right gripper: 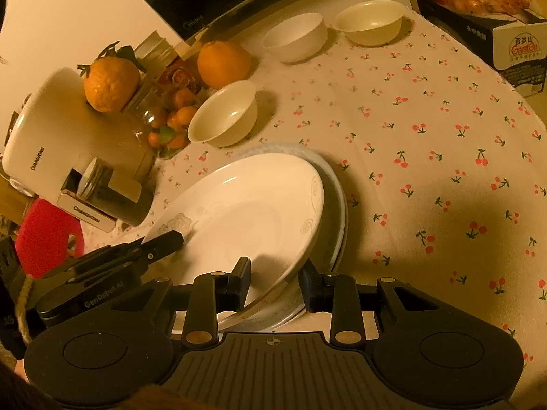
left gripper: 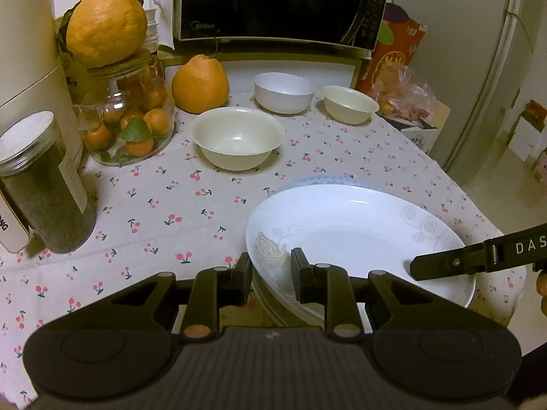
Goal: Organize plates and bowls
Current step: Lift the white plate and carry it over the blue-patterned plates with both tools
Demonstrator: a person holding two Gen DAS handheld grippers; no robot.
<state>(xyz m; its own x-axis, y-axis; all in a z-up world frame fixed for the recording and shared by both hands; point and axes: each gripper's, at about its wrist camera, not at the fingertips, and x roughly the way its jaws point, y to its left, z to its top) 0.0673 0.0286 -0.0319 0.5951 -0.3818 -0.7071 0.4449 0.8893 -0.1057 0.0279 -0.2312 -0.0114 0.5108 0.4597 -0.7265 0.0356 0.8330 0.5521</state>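
A white plate with a rose pattern [left gripper: 355,229] tops a stack that includes a blue-rimmed plate [left gripper: 318,181], near the table's front edge. My left gripper [left gripper: 271,273] is shut on the top plate's near rim, one finger above and one below. From the right, a finger [left gripper: 441,266] of my right gripper lies on the same plate. In the right wrist view my right gripper [right gripper: 276,278] is shut on the plate [right gripper: 249,212] at its rim, and the left gripper's finger [right gripper: 164,241] shows opposite. Three empty bowls stand beyond: cream [left gripper: 237,138], white [left gripper: 283,92], small cream [left gripper: 348,104].
A glass jar of small oranges [left gripper: 133,119], a dark jar [left gripper: 44,184] and a white appliance [left gripper: 27,51] crowd the left. A large citrus [left gripper: 200,83] sits before the microwave [left gripper: 273,3]. A carton [right gripper: 519,44] stands off the table's far right edge.
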